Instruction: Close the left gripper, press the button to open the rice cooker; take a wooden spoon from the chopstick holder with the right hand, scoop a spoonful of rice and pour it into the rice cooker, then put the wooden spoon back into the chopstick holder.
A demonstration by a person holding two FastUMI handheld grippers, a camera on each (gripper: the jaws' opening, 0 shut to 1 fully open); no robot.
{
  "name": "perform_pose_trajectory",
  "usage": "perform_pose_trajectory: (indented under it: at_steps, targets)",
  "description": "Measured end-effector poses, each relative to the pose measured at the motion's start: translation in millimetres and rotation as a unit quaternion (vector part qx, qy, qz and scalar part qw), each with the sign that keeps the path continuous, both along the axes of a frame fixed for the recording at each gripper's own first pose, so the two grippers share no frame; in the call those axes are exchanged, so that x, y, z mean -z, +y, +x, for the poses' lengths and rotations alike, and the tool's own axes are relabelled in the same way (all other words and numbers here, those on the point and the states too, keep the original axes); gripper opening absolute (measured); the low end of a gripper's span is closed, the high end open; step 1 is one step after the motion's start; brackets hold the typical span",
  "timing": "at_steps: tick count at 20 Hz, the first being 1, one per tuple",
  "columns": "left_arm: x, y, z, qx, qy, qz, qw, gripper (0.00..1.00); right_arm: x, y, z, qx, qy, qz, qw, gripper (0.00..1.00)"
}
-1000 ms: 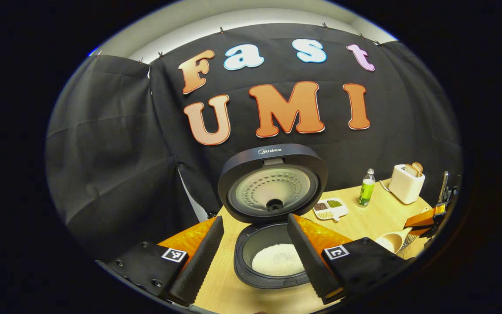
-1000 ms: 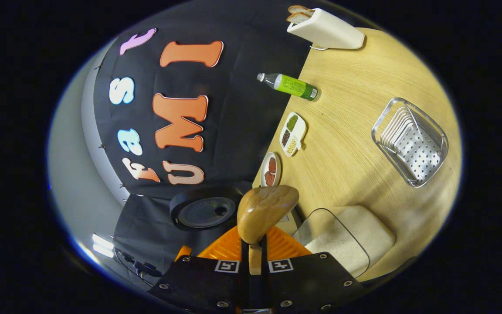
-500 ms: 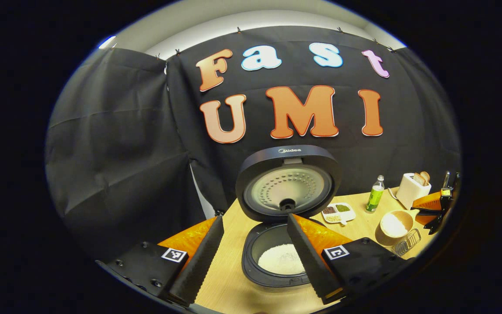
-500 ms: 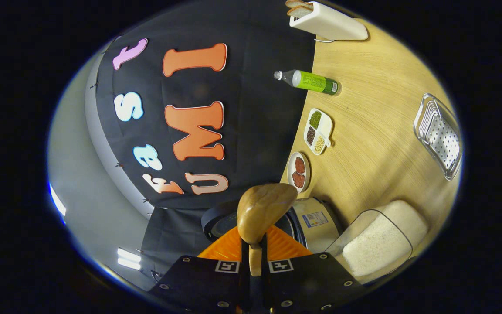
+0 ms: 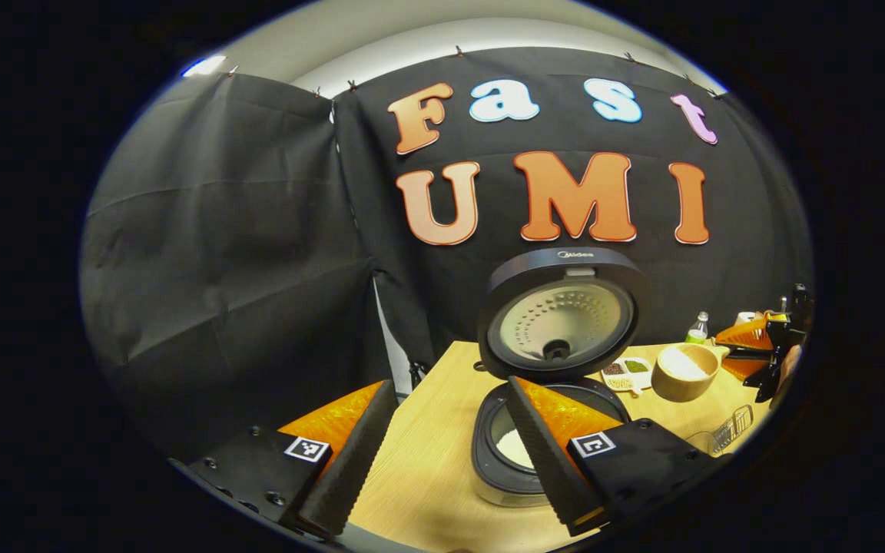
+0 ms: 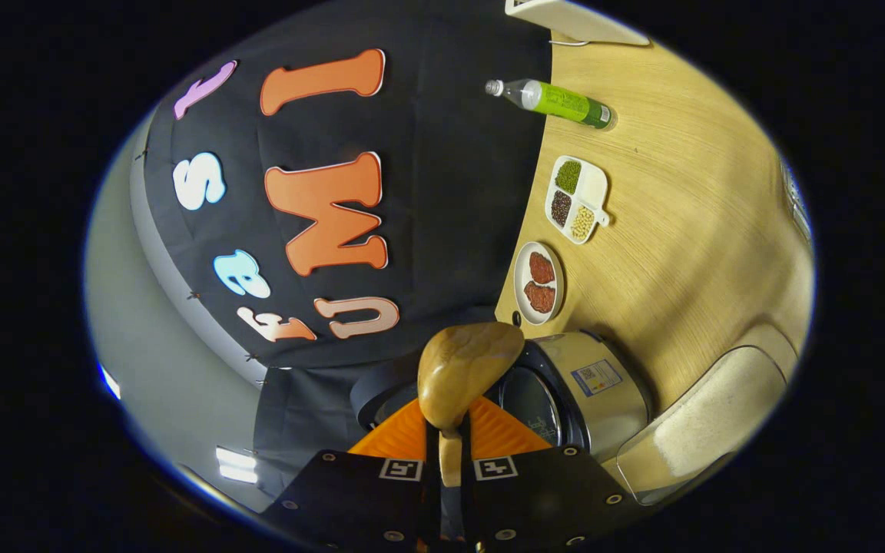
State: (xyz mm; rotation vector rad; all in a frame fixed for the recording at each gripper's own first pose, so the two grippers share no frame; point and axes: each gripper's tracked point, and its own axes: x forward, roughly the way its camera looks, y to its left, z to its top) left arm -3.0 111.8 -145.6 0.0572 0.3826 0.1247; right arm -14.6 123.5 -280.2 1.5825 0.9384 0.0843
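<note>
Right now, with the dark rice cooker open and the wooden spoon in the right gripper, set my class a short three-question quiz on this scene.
1. True or false: the dark rice cooker's round lid stands open.
2. What fills the bowl of the wooden spoon held by the right gripper: (a) green beans, (b) white rice, (c) nothing?
3. Fill in: the left gripper has its fingers ____.

Key: 1 true; 2 b; 3 open (spread apart, holding nothing).

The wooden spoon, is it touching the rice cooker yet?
Apart. In the left gripper view, the wooden spoon hangs to the side of the rice cooker, with table showing between them.
</note>
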Motion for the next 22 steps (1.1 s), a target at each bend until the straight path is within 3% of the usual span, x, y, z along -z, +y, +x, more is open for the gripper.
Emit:
perform_pose_trajectory:
  at_steps: [5,11,17,22]
  targets:
    - [0,21,-11,-0.023,0.001,0.002,1.000,0.99,5,38,17,-0.033,0.003,-0.017,0.999,0.10]
    - [6,41,-21,-0.046,0.008,0.004,0.999,0.99,9,71,30,-0.091,-0.030,-0.111,0.989,0.10]
    - [3,46,-24,-0.052,0.005,0.006,0.999,0.98,8,84,41,-0.141,-0.083,-0.226,0.960,0.10]
    - [4,45,-25,-0.051,0.003,0.011,0.999,0.99,12,86,40,-0.179,-0.109,-0.305,0.929,0.10]
